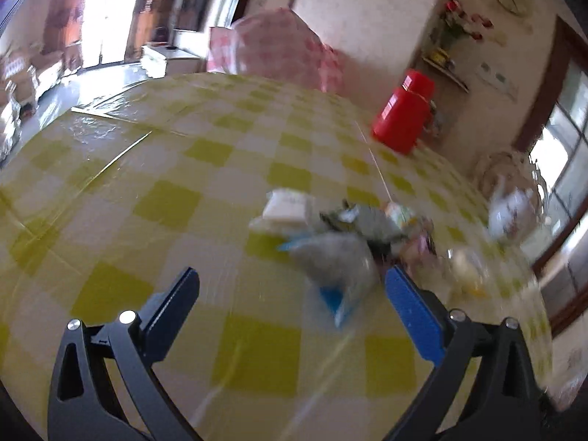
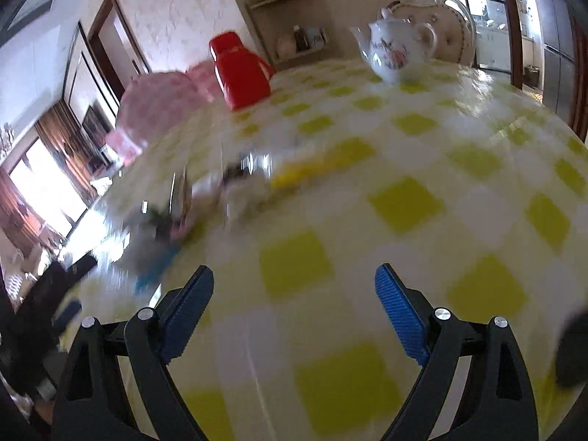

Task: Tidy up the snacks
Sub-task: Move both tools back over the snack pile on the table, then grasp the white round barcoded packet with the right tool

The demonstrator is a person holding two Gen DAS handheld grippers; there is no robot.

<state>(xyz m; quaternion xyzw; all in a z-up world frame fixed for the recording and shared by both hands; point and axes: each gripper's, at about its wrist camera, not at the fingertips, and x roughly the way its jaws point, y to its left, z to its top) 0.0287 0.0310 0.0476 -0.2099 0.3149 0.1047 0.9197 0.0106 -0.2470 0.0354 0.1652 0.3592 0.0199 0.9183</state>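
Observation:
A blurred heap of snack packets lies on the yellow-and-white checked tablecloth; a grey packet with blue ends is nearest and a white packet lies behind it. My left gripper is open and empty, above the cloth, with the grey packet just ahead between its fingers. In the right wrist view the same heap is smeared at left, with something yellow by it. My right gripper is open and empty over bare cloth, to the right of the heap.
A red flask, a white flowered teapot and a pink mesh cover stand at the table's far side. A clear glass item sits right of the heap. A white chair stands behind the teapot.

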